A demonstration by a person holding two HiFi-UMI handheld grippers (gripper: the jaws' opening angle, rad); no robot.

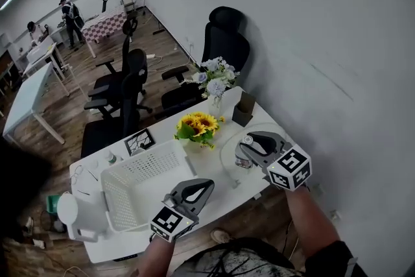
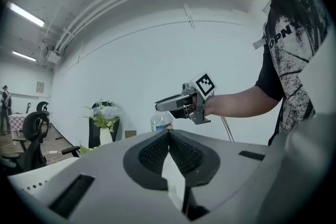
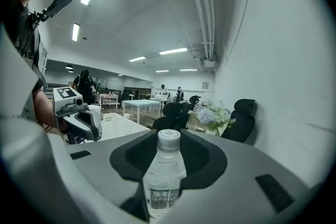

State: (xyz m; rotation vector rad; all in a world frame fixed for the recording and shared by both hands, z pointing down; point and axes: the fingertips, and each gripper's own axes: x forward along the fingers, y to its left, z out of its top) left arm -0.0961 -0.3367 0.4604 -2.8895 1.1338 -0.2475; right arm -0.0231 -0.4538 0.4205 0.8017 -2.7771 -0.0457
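R gripper (image 1: 249, 147): fingers closed onto bottle (image 3: 165, 170), one on each side of its body; white cap (image 3: 169, 137) sticks up above them.
Bottle: upright, clear w/ label, at right end of tabletop (image 1: 256, 121), near front edge; can't tell if its base touches the top.
L gripper (image 1: 205, 187): fingers pressed together, nothing btwn them; over front edge of tabletop, just beside basket (image 1: 114, 202) near corner, apart from R gripper.
Basket: white, perforated, mid tabletop, left of bottle.
Sunflowers (image 1: 196, 124): by basket's far right corner, btwn basket & bottle.
Pale flowers (image 1: 214, 78): in vase (image 1: 216, 102) at back edge, close to wall (image 1: 311, 42).
Dark box (image 1: 244, 108): right of vase, behind bottle, apart from it.
Cable (image 1: 225, 162): white, loops on tabletop just left of bottle.
Chairs (image 1: 130, 84): black, on floor beyond tabletop.
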